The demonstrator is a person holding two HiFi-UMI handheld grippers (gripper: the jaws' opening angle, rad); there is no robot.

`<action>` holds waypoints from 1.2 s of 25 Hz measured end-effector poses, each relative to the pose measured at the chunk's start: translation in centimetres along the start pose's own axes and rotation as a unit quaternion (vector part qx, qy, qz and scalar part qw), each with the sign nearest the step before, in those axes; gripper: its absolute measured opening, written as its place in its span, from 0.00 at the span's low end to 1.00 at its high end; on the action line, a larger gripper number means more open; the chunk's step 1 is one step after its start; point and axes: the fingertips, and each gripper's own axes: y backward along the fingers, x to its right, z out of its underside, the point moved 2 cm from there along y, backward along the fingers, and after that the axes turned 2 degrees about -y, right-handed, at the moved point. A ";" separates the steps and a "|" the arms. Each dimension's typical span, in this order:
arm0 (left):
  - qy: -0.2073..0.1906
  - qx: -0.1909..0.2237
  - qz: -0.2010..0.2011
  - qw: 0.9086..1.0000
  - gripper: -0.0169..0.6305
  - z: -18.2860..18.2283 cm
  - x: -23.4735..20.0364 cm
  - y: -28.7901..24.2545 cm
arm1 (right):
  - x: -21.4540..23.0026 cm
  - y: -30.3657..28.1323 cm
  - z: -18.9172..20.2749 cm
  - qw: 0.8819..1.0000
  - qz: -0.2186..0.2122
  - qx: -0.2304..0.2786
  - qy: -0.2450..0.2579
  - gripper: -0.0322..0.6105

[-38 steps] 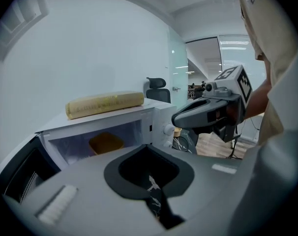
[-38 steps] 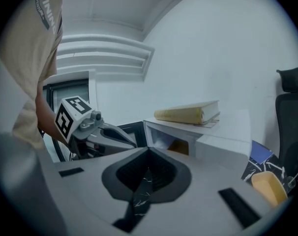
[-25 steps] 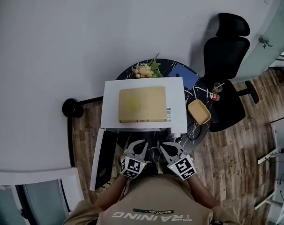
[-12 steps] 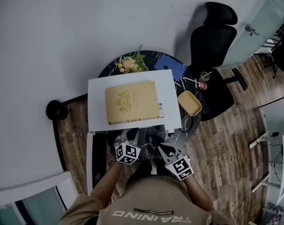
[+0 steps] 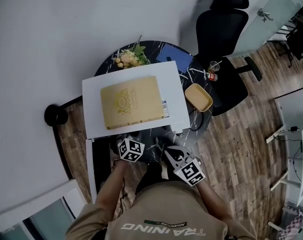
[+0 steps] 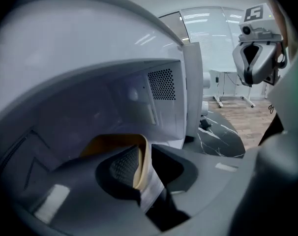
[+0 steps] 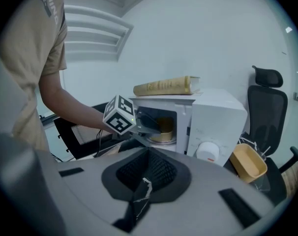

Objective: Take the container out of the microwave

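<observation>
The white microwave (image 7: 215,119) stands on a round black marble table (image 5: 156,49) with its door (image 5: 90,171) swung wide open to the person's left. A tan book (image 5: 131,103) lies flat on top of it. Inside the cavity, a yellow container (image 7: 164,128) sits on the turntable.

The left gripper (image 6: 145,165) reaches into the cavity. Its jaws are clamped on the container's near wall, one textured pad (image 6: 123,165) inside the rim and the other jaw outside it. Seen from the right gripper view, the marker cube of this gripper is just outside the microwave's opening and the person's bare forearm (image 7: 70,104) runs back from it.

The right gripper (image 7: 147,180) is held in front of the microwave, low and to the right of the left one, pointing towards the opening. Its jaws look drawn together with nothing between them, though the thin slit showing the marble below makes it hard to say that the tips fully meet.

A second yellow container (image 5: 198,97), empty and uncovered, rests on the table just beside the microwave's right side. A bunch of flowers (image 5: 127,58) lies behind the microwave. A black office chair (image 5: 221,29) stands by the table's far right edge, on the wood floor (image 5: 241,149).
</observation>
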 end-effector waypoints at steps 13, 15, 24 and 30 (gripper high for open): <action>-0.039 -0.052 0.009 0.998 0.12 1.3 0.1 -2.1 | 1.7 0.6 1.2 1.000 0.011 -0.005 -0.017 0.06; -0.043 -0.053 0.009 0.998 0.07 1.1 0.0 -2.1 | 1.9 0.6 1.1 1.000 0.011 -0.002 -0.015 0.06; -0.034 -0.051 0.020 0.998 0.07 0.3 1.7 0.3 | 1.5 0.3 -0.2 1.000 0.004 0.012 0.001 0.06; -0.044 -0.042 0.033 0.998 0.07 -0.4 4.6 3.0 | 0.0 0.9 -2.0 1.000 0.003 0.025 0.018 0.06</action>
